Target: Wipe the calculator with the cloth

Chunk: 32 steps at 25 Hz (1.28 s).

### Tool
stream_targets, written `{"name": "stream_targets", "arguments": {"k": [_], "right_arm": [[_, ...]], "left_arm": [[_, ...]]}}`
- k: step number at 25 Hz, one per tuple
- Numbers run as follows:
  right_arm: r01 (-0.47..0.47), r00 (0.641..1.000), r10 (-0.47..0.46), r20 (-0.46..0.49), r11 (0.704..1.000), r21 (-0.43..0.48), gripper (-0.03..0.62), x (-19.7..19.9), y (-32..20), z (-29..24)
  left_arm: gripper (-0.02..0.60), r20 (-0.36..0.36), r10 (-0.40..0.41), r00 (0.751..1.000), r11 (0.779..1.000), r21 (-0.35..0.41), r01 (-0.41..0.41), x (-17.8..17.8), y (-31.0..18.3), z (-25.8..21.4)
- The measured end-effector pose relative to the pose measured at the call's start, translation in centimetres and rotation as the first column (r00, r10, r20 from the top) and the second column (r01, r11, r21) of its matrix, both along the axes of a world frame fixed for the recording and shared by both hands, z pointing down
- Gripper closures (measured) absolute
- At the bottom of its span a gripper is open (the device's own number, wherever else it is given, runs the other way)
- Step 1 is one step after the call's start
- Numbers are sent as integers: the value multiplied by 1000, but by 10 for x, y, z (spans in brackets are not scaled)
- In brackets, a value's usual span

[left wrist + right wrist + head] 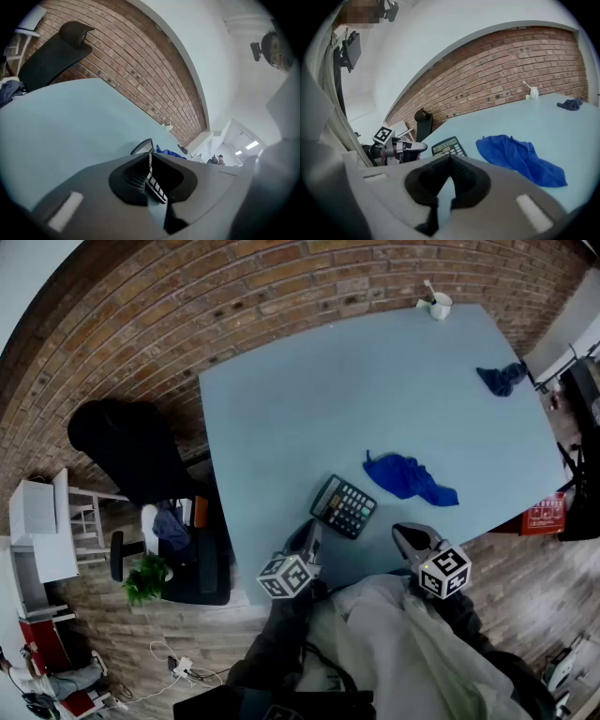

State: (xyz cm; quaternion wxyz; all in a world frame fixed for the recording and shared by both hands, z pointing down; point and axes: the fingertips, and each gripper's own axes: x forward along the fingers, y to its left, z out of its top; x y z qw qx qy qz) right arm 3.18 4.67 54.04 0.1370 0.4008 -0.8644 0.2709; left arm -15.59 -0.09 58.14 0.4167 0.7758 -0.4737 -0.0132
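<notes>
Left hand-held gripper (312,529) and right hand-held gripper (403,532) hover closed, holding nothing, at the counter's (281,399) near edge; the calculator (343,506) lies just ahead, the blue cloth (408,477) beside it; best spread the right jaws wide and pinch a raised fold.

No legible text or numbers

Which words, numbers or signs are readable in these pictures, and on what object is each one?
Nothing reads clearly.
Calculator display: a row of digits, too blurred to read.
Calculator keys: too small.
Red sign: white print, too small.
Left cube, right cube: square markers only, no letters.
</notes>
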Motion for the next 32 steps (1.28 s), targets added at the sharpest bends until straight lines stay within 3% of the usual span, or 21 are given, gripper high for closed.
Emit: {"name": "stream_targets", "arguments": {"k": [7,9,11,15,17,19,21,22,24,26,27,28,30,32], "right_arm": [[57,998,-57,5,998,-3,594,-12,-14,-1],[67,998,-67,15,998,-4,594,-13,-18,-1],[66,997,-66,30,998,-5,594,-12,-21,-1],[59,997,-58,43,998,-27,594,-7,-25,2],[41,998,-39,57,999,-31,594,-1,-28,2],[10,998,-10,69,1000,-1,594,8,-34,-2],[-14,1000,13,9,997,75,594,24,-43,-8],[-15,998,22,-60,993,116,594,33,-49,-11],[13,975,27,-219,984,177,594,52,-62,-11],[64,946,-1,-324,981,183,559,63,-72,-5],[87,934,-23,-358,982,165,466,67,-76,0],[113,918,-50,-394,984,138,417,71,-79,9],[175,860,-119,-497,982,66,354,78,-85,35],[228,794,-180,-581,973,10,352,84,-93,64]], "left_arm": [[533,4,-47,999,999,-10,47,-17,-8,6],[480,6,-16,1000,1000,-17,16,-13,-13,11],[386,31,38,999,999,-24,-37,-4,-20,18],[350,147,106,983,994,22,-110,13,-51,20],[348,245,161,956,984,30,-174,28,-62,24],[324,362,233,903,967,8,-253,43,-65,33],[327,429,286,857,950,-7,-313,54,-63,39],[333,436,296,850,945,-7,-326,58,-63,39],[343,422,293,858,947,-1,-322,60,-63,37],[401,374,264,889,957,14,-290,57,-62,32],[432,329,244,912,964,24,-266,56,-61,29],[450,272,223,936,970,33,-240,54,-60,25],[496,150,178,973,982,32,-185,52,-55,21],[511,56,135,989,991,14,-136,50,-48,18]]}}
